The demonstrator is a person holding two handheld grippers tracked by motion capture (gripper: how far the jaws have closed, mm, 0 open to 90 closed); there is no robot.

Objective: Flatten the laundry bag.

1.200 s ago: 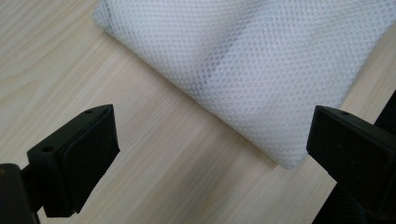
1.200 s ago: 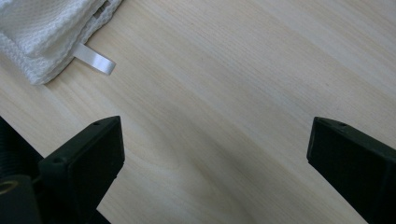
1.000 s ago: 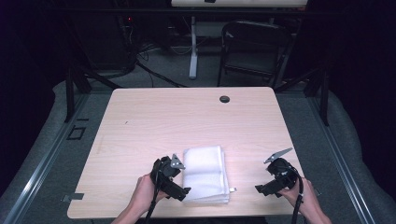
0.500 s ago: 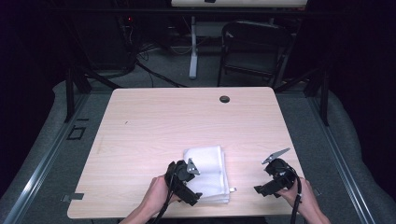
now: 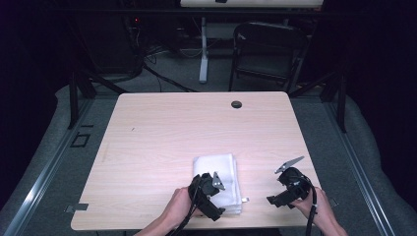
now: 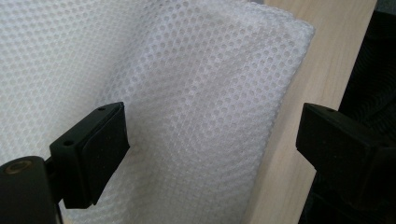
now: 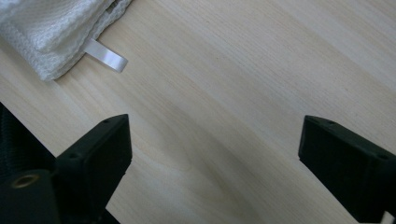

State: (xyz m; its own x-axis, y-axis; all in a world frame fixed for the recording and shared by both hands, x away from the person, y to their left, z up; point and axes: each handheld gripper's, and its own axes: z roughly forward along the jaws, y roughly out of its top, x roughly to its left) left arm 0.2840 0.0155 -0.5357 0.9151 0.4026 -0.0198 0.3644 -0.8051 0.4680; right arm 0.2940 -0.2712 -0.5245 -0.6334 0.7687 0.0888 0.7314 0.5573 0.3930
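High view: I have the folded white towel (image 5: pixel 219 179) lying near the front edge of the table (image 5: pixel 162 137), a bit right of the middle. My left gripper (image 5: pixel 210 189) sits over the towel's front left part, jaws wide apart and just been closing, cloth between them but not pinched. My right gripper (image 5: pixel 282 189) is near the front right corner, jaws wide, just been closing over bare wood, holding nothing

**No legible writing**

No text, brand, number or sign can be read anywhere. The small white tag (image 7: pixel 106 55) sewn to the folded white cloth (image 7: pixel 51 28) shows a blank face, and the wooden table (image 5: pixel 162 132) bears no markings.
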